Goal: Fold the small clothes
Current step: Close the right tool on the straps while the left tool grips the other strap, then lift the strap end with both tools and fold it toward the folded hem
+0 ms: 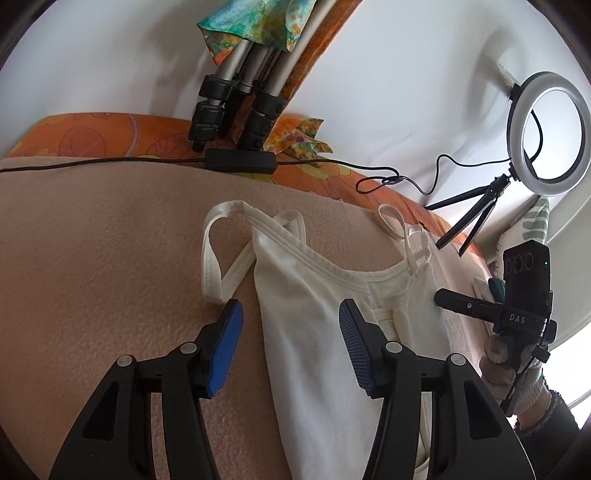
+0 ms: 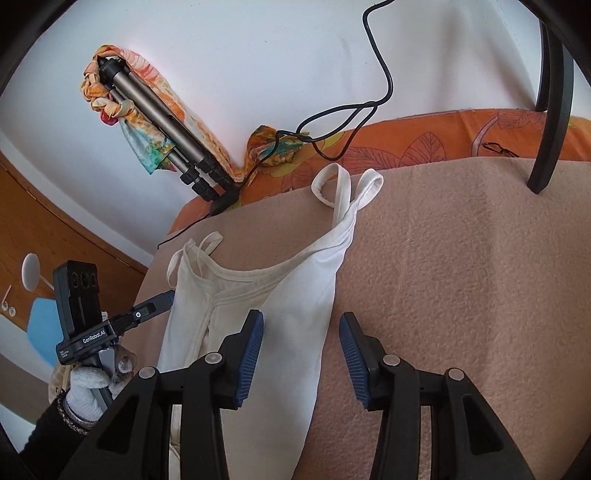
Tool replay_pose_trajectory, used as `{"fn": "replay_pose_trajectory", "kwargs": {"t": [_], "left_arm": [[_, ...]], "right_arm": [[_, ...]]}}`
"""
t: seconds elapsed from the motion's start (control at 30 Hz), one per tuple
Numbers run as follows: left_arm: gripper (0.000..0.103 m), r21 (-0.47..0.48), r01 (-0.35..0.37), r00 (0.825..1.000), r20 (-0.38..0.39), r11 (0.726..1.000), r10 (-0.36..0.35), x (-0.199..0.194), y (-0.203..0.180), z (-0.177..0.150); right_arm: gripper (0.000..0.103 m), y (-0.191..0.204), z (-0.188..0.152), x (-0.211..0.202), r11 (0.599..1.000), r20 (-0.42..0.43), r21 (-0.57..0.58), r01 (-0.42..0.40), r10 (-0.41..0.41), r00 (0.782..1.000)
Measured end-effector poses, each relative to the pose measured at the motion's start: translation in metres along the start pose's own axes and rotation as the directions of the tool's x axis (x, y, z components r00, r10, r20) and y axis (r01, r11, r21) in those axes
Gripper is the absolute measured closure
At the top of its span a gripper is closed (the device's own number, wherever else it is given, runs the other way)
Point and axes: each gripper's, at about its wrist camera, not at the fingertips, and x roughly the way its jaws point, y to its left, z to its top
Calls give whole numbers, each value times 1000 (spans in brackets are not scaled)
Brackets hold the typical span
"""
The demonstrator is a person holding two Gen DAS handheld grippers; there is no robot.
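White cotton is what I see first: a small tank top [image 1: 314, 295] lies on the peach blanket [image 1: 110, 258], its straps pointing toward the wall.

My left tongs [image 1: 291, 317] hover just above the top, blue pads [image 1: 231, 332] spread wide with nothing between them; one pad sits over bare blanket beside the top's edge, the other over the cloth. In the right wrist view the top [image 2: 295, 288] appears again on the blanket [image 2: 461, 277], folded lengthwise, with two strap loops at its far end. My right tongs [image 2: 301, 336] are also parted and empty, one pad [image 2: 251, 350] over the top's near edge, the other over blanket.

Beyond the top, an orange patterned sheet [image 1: 92, 129] runs along the wall. A folded tripod [image 1: 236, 99] wrapped in a colourful scarf [image 1: 255, 22] leans there, and a black cable [image 1: 110, 164] runs along the sheet. To the far side of the top from the left tongs stands a ring light [image 1: 546, 129] on a small stand.
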Motion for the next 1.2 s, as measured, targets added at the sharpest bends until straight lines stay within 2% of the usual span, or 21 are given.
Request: {"fn": "replay_pose_trajectory", "kwargs": {"t": [0.1, 0.17, 0.2, 0.23, 0.33, 0.37, 0.4, 0.47, 0.57, 0.6, 0.63, 0.73, 0.8, 0.83, 0.9, 1.03, 1.2], "left_arm": [[52, -7, -3, 1000, 5, 1000, 3, 8, 2, 5], [53, 2, 6, 1000, 13, 1000, -6, 11, 2, 7], [56, 11, 0, 1000, 11, 1000, -1, 13, 1, 9], [61, 17, -5, 1000, 10, 1000, 5, 14, 0, 10], [61, 10, -4, 1000, 9, 1000, 4, 17, 1, 15], [61, 6, -1, 1000, 10, 1000, 1, 18, 2, 16], [61, 3, 1, 1000, 9, 1000, -1, 19, 2, 18], [61, 2, 2, 1000, 11, 1000, -2, 21, 2, 20], [61, 10, 8, 1000, 8, 1000, -8, 24, 0, 21], [66, 16, 4, 1000, 9, 1000, -5, 25, -2, 21], [75, 19, 7, 1000, 5, 1000, -7, 27, -2, 22], [89, 25, 1, 1000, 4, 1000, -1, 30, -3, 23], [94, 27, 21, 1000, 4, 999, -21, 31, -3, 24], [98, 29, 27, 1000, 10, 999, -27, 31, -3, 24], [100, 27, 36, 999, 24, 999, -36, 28, -3, 24], [101, 14, 50, 997, 55, 999, -51, 16, -2, 27], [101, 48, 54, 995, 81, 997, -58, 1, -9, 28]], "right_arm": [[92, 0, 3, 3, 1000, -1, -25, 12, -12, 1000], [98, 2, 6, 4, 998, 7, -51, 36, -35, 999], [100, 2, 7, 3, 997, 12, -60, 52, -51, 999], [100, 2, 8, 3, 996, 11, -65, 59, -58, 998], [96, 2, 13, -1, 996, 12, -76, 56, -56, 998], [91, 1, 15, -2, 996, 13, -73, 56, -55, 998], [77, 0, 16, -4, 997, 15, -65, 40, -39, 999], [69, -2, 20, -6, 999, 32, -49, 22, -20, 999], [69, -1, 26, 0, 999, 25, -36, -1, 1, 1000], [69, 1, 27, 4, 999, 17, -42, 5, -4, 1000], [69, 3, 28, 8, 999, 13, -50, 15, -15, 1000], [77, 5, 27, 17, 998, 5, -60, 36, -36, 999], [90, 4, 27, 18, 998, 5, -52, 31, -31, 1000], [92, 2, 28, 17, 999, 7, -43, 34, -34, 999], [99, 0, 29, 15, 999, 12, -30, 29, -29, 1000], [102, 5, 31, 0, 999, 45, -41, 25, -23, 999], [102, 18, 32, -19, 997, 73, -74, 16, -11, 997]]}}
